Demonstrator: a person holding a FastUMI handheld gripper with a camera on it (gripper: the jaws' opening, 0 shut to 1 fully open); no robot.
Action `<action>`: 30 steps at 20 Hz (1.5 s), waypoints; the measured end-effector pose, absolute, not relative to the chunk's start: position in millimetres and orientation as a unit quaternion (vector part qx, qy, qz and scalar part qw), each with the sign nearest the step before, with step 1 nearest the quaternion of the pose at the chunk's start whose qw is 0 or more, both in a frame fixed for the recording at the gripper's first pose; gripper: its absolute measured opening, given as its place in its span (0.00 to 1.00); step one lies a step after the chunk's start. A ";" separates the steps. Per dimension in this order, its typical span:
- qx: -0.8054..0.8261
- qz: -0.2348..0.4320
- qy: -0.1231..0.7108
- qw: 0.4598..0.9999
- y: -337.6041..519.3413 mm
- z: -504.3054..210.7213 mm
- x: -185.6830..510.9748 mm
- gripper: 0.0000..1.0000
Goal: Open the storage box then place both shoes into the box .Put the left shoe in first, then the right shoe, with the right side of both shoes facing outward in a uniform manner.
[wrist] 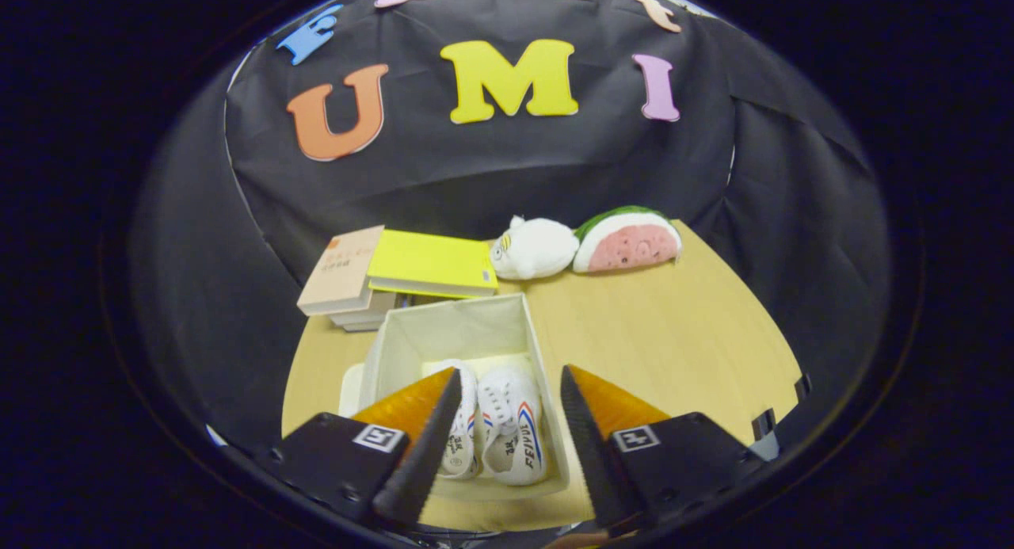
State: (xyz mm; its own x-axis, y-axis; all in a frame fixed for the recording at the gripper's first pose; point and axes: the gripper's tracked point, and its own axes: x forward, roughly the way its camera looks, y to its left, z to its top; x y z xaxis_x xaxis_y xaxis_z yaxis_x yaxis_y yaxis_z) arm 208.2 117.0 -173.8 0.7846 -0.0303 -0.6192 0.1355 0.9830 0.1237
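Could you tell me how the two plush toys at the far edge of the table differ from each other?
The white plush toy is rounded and plain white, while the watermelon plush is a half-round slice with a pink face and green rind. The white one lies nearer the yellow book; the watermelon sits toward the table's corner. Both lie beyond the open gripper, side by side and touching.

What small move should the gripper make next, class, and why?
Probably lift the gripper straight up and away. Both shoes already lie side by side inside the open storage box, and the fingers stand apart above them, holding nothing.
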 end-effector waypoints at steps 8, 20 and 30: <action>0.047 -0.067 0.227 0.970 82.7 -122.0 182.9 0.97; 0.013 0.024 0.016 1.000 36.4 -21.0 90.6 0.99; 0.027 0.060 -0.011 0.998 -24.7 -14.7 33.7 0.98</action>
